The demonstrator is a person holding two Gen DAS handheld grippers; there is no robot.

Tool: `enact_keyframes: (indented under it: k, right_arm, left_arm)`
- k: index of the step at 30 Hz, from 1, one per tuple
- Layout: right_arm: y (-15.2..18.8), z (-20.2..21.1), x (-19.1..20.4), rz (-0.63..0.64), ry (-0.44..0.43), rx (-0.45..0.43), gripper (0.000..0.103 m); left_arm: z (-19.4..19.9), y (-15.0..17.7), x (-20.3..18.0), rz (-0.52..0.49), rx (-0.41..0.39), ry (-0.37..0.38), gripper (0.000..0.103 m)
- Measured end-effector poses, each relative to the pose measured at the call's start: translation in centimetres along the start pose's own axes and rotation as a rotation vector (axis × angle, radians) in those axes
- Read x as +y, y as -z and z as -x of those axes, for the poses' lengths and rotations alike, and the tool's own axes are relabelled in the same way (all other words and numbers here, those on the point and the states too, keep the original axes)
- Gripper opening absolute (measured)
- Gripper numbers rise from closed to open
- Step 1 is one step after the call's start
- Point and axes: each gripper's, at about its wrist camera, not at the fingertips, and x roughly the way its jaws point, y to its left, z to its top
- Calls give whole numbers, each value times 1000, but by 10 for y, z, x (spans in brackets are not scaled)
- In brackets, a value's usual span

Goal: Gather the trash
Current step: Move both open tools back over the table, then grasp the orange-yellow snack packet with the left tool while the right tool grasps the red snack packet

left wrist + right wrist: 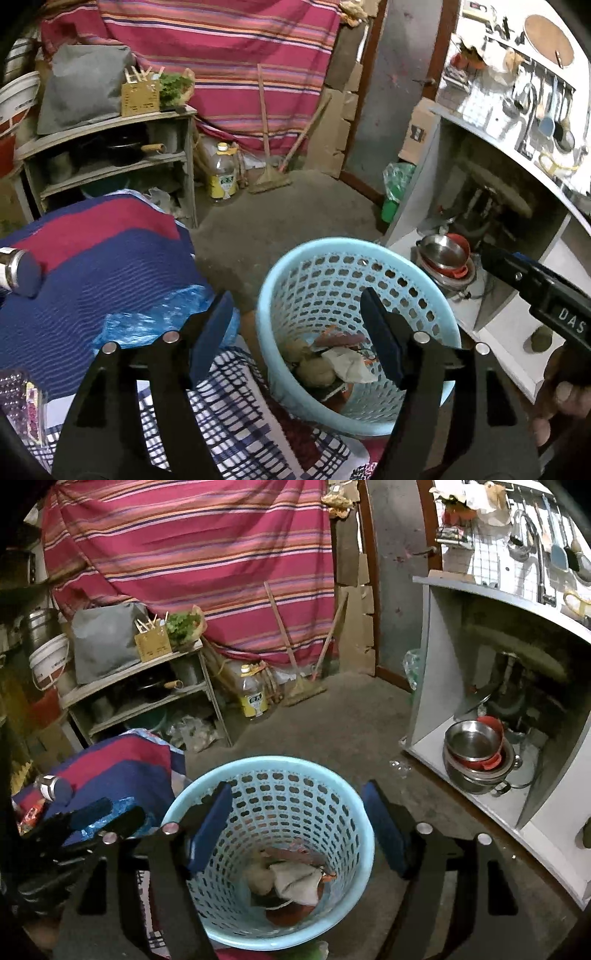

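Hovering above the light-blue basket (354, 834), the right claw (297, 827) gapes wide with nothing between its pads. The left claw (295, 332) is likewise spread and empty. Crumpled trash (295, 882) lies at the basket's bottom, beside the striped bed (110, 266).

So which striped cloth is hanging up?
The pink striped cloth hangs across the back wall; the blue-and-red one lies draped beside the basket.

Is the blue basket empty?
No, the blue basket already has trash at the bottom, including crumpled paper and some wrappers.
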Motion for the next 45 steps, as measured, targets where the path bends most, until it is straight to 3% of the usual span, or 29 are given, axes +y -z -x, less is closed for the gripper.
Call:
enact_keyframes:
  k: [6, 11, 15, 18, 22, 25, 28, 36, 40, 43, 45]
  right_arm:
    - [-5, 4, 14, 11, -21, -21, 73]
    - [-11, 9, 58, 55, -86, -44, 78]
    - [-9, 17, 123, 122, -197, -72, 87]
    - [4, 17, 191, 215, -275, -48, 88]
    - [26, 20, 257, 322, -333, -21, 88]
    - [40, 20, 290, 382, -319, -14, 88]
    - [45, 11, 294, 378, -271, 3, 88]
    - [50, -18, 276, 301, -247, 80, 88]
    - [47, -27, 294, 215, -339, 93, 88]
    - [55, -39, 333, 249, -438, 133, 88]
    - [64, -49, 360, 266, -487, 173, 88]
  left_arm:
    - [35, -4, 32, 6, -32, -58, 71]
    - [94, 0, 105, 38, -73, -172, 79]
    - [148, 18, 178, 96, -78, -311, 82]
    - [186, 46, 242, 148, -62, -455, 83]
    - [211, 78, 310, 246, -19, -539, 83]
    - [220, 99, 345, 336, -13, -534, 84]
    - [216, 109, 364, 428, -25, -487, 85]
    - [184, 95, 367, 429, -22, -447, 93]
    - [173, 87, 371, 446, -16, -450, 95]
    - [167, 89, 374, 425, -3, -473, 95]
    - [159, 94, 381, 444, 19, -449, 94]
